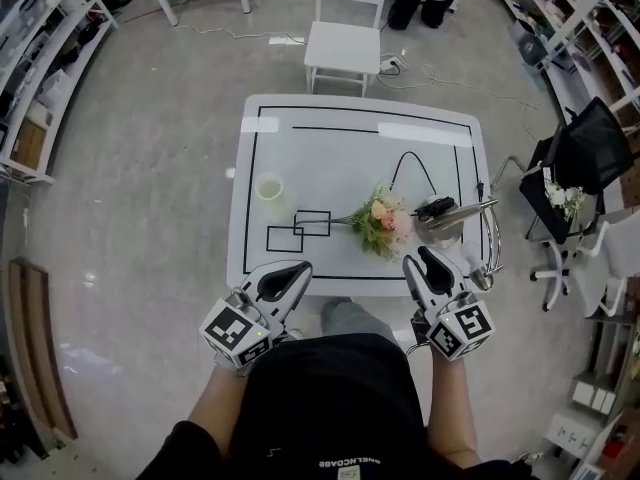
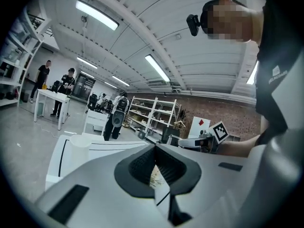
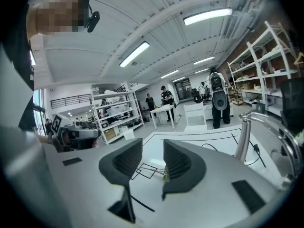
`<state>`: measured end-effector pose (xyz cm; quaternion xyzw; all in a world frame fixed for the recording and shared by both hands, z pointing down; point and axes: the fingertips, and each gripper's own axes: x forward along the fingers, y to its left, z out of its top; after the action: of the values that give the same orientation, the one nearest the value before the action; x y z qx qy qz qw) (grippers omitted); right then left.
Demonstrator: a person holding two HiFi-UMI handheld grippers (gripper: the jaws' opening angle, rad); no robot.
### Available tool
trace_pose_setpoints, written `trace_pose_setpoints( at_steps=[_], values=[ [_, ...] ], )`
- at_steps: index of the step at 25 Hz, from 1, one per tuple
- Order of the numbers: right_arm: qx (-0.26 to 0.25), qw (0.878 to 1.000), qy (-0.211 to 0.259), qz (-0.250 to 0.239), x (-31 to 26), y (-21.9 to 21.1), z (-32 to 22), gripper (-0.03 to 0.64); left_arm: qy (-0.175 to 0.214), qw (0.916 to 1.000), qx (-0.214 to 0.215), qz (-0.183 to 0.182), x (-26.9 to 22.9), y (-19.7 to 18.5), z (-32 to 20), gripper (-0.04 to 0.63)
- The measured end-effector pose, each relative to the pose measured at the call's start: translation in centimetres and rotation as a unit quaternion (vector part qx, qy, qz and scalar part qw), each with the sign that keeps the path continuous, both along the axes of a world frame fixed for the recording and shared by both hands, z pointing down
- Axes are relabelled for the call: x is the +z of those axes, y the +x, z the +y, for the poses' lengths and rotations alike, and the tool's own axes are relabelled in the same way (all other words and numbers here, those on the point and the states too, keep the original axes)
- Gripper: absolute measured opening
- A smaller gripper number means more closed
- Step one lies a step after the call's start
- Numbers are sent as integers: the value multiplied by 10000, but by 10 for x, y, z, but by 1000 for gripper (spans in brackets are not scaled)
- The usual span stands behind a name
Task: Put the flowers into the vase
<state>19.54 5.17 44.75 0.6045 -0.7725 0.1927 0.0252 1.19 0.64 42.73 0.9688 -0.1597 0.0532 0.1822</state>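
Head view had the left gripper (image 1: 298,268) pinched shut, the right gripper (image 1: 421,259) slightly parted and empty, flowers (image 1: 382,224) lying on the table (image 1: 330,143) beyond.

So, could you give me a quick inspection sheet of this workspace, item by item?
Surface: white table, marked with black lines and two small squares.
Job's things: flowers lying on their side right of centre; pale vase upright to their left, apart from them, no flowers in it.
Clutter: black and metal object beside the flowers, kind unclear; metal frame at the table's right edge.
Grippers: left hand-held gripper shut, empty; right hand-held gripper open, nothing between its jaws.
Cables: black cable looping across the table; floor cables behind it.
Surroundings: white chair beyond the table, black office chair at right, shelving along the sides.
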Motion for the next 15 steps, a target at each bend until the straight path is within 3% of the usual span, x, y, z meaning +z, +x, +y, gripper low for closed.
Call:
trace_pose_setpoints(
  at_steps=[7, 15],
  values=[
    [-555, 9973, -444, 185, 30, 15, -40, 233, -110, 9979, -594, -215, 9, 12, -28, 5],
    [-1203, 9872, -870, 590, 65, 26, -67, 264, -176, 9909, -1243, -488, 19, 25, -48, 5]
  ],
)
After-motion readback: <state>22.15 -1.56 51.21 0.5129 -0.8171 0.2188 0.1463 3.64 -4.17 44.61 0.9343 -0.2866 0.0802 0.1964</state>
